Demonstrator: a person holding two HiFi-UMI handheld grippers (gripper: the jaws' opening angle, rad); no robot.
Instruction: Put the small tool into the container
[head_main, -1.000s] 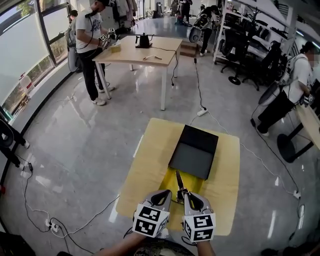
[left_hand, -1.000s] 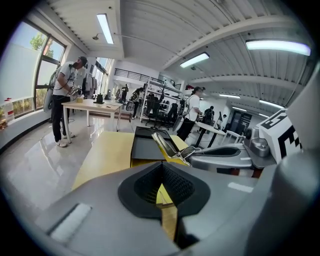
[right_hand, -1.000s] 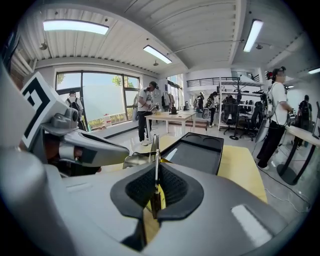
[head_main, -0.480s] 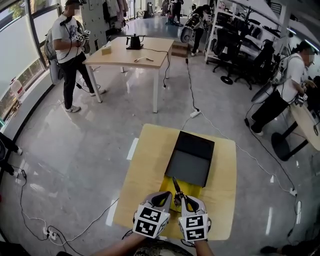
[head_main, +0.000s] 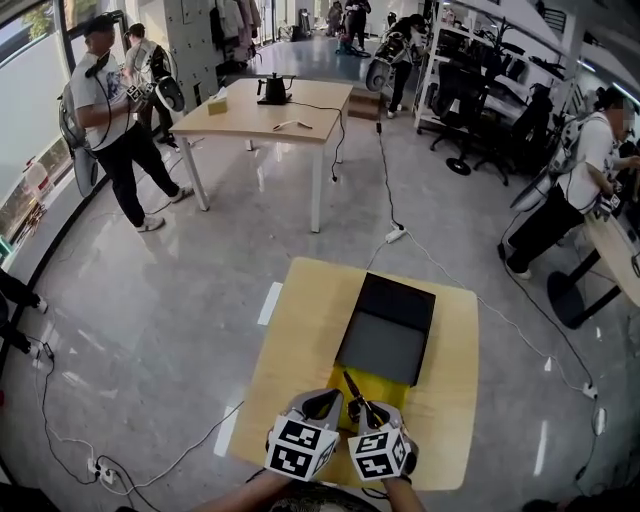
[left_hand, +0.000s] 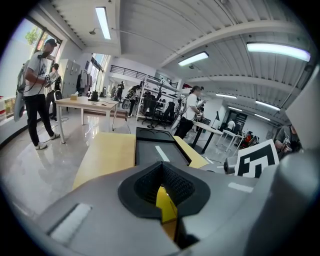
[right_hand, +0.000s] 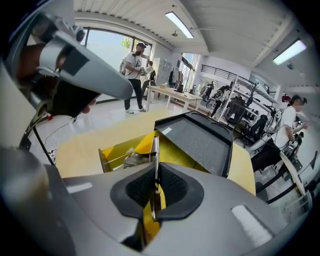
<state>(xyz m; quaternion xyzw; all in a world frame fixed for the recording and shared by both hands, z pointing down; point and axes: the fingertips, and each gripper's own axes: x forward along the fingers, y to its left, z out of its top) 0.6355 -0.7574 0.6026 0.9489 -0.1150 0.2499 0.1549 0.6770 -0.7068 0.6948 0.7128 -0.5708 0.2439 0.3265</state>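
In the head view, a pale yellow table (head_main: 300, 330) carries a black case (head_main: 385, 325), and at its near edge stands the open yellow container (head_main: 385, 385). The left gripper (head_main: 322, 398) and the right gripper (head_main: 368, 408) hover side by side at the near end of the container. The small tool (head_main: 352, 388), thin and dark, sticks out of the right one toward the far side, above the container.

In the left gripper view, the left gripper (left_hand: 161, 187) has its jaws pressed together. Only a bright yellow strip shows in the slit. The black case (left_hand: 155, 152) lies straight ahead.

In the right gripper view, the right gripper (right_hand: 156, 187) pinches the small tool (right_hand: 156, 150), a thin metal blade standing on edge. Its tip reaches over the yellow container (right_hand: 107, 157), with the black case (right_hand: 200, 142) beyond.
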